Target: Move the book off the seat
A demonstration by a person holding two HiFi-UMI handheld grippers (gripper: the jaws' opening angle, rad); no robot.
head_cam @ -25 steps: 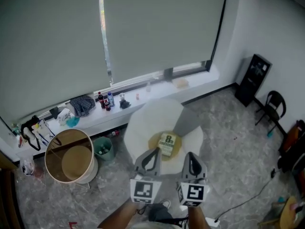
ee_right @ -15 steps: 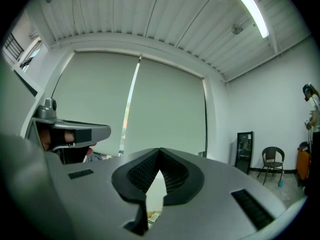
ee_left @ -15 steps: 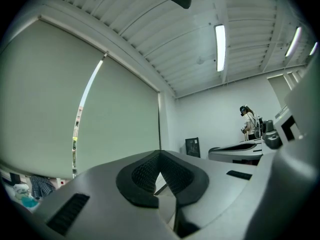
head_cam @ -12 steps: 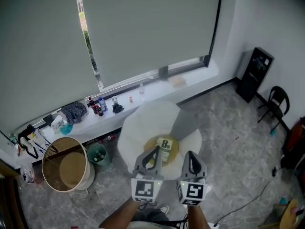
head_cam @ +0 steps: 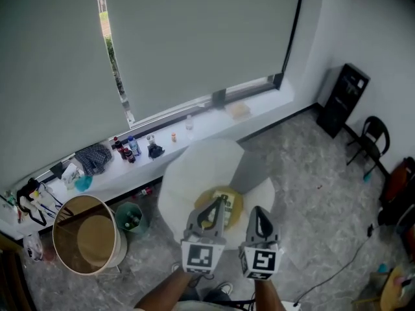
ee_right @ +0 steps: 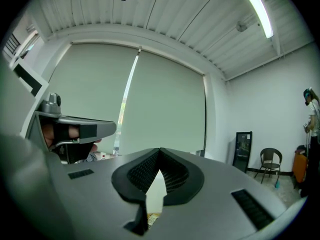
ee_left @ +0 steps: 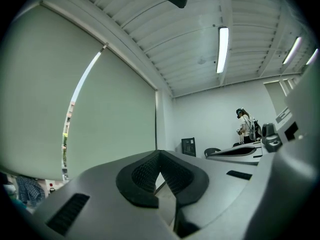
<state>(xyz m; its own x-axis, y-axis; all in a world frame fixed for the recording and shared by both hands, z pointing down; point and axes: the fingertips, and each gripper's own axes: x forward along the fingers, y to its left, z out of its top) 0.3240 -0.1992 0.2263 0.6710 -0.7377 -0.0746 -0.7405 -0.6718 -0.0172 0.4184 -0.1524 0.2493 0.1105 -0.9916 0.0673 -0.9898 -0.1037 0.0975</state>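
In the head view a white round chair [head_cam: 194,167] has a yellow seat cushion [head_cam: 235,199]. The book [head_cam: 226,203] lies on that cushion, and only a pale sliver of it shows beside my left gripper's tip. My left gripper [head_cam: 217,204] hangs over the cushion, jaws shut and empty. My right gripper [head_cam: 257,211] is beside it over the seat's right edge, also shut and empty. In the left gripper view the closed jaws [ee_left: 159,158] point at the blind and far wall. The right gripper view shows its jaws [ee_right: 159,155] closed, with nothing between them.
A round wooden tub [head_cam: 87,241] and a small green bin [head_cam: 133,218] stand left of the chair. Bottles [head_cam: 130,149] and clutter line the windowsill. A black cabinet [head_cam: 342,99] and a black chair [head_cam: 371,138] are at the right wall. A person [ee_left: 245,126] stands far off.
Both grippers have moved slightly forward over the seat, and the left one now covers most of the book. The head camera has turned a little, so the room has shifted in view.
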